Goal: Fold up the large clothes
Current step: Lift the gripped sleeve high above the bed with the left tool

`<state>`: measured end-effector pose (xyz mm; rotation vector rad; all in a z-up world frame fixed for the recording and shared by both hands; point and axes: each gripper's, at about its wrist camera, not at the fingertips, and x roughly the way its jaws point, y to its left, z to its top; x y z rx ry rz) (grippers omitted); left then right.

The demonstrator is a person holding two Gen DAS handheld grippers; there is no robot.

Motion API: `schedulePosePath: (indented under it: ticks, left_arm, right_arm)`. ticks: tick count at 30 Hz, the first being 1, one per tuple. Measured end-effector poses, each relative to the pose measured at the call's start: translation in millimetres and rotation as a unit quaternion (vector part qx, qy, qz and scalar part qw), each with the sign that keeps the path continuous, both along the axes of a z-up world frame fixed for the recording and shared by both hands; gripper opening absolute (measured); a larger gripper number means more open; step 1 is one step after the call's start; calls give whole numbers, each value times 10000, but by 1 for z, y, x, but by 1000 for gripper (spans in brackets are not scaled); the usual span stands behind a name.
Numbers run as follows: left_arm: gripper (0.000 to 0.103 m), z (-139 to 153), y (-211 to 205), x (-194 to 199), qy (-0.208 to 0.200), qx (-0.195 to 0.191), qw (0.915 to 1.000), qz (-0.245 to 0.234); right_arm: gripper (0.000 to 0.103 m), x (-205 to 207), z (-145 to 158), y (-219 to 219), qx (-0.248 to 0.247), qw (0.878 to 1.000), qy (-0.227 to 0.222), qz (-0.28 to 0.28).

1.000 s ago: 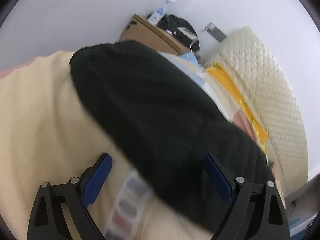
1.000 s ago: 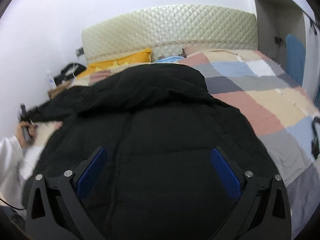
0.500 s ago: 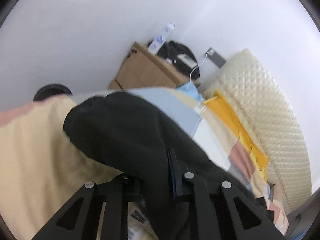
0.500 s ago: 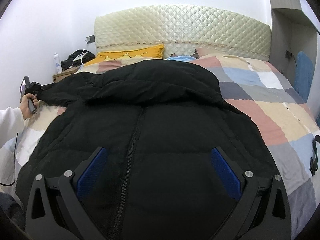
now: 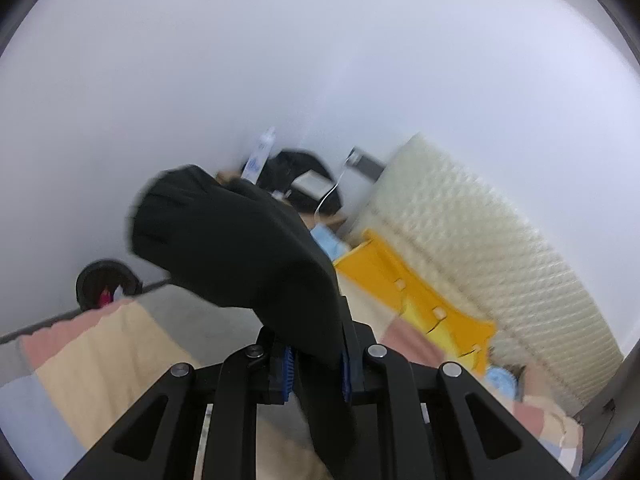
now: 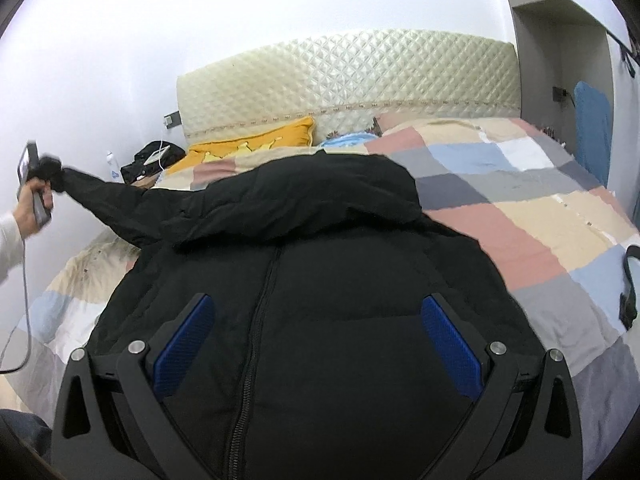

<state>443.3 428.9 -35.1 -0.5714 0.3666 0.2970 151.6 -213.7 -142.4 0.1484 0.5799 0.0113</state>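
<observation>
The left gripper (image 5: 316, 364) is clamped on the cuff of the black padded zip-front jacket (image 6: 320, 300), sleeve (image 5: 240, 240) lifted ahead of it; the right gripper (image 6: 320, 344) hovers wide open, empty, above the chest. Spread on the patchwork bedspread (image 6: 540, 216), the jacket looks soft, bulky, likely slippery — best gripped at cuffs or hem.

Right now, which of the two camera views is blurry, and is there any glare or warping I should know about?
Left wrist view: motion-smeared, especially the sleeve clamped in the left gripper and the headboard. Right wrist view: sharp, evenly lit, no glare; fisheye bends the headboard and quilt around the jacket.
</observation>
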Motion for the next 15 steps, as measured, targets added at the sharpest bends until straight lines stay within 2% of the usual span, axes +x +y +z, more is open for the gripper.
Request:
schedulePosePath:
  ticks: [4, 6, 9, 15]
  left_arm:
    - [17, 48, -32, -13, -176, 198, 9995, -155]
    - [10, 69, -49, -20, -278, 292, 9988, -295]
    - [0, 89, -70, -29, -360, 358, 9976, -471]
    - [0, 116, -99, -42, -427, 507, 9954, -693]
  right_arm:
    - [103, -8, 6, -7, 95, 9998, -151, 73]
    - [103, -12, 8, -13, 164, 9997, -176, 73]
    - [103, -15, 11, -22, 399, 9989, -242, 30]
    - [103, -22, 11, -34, 667, 9975, -241, 11]
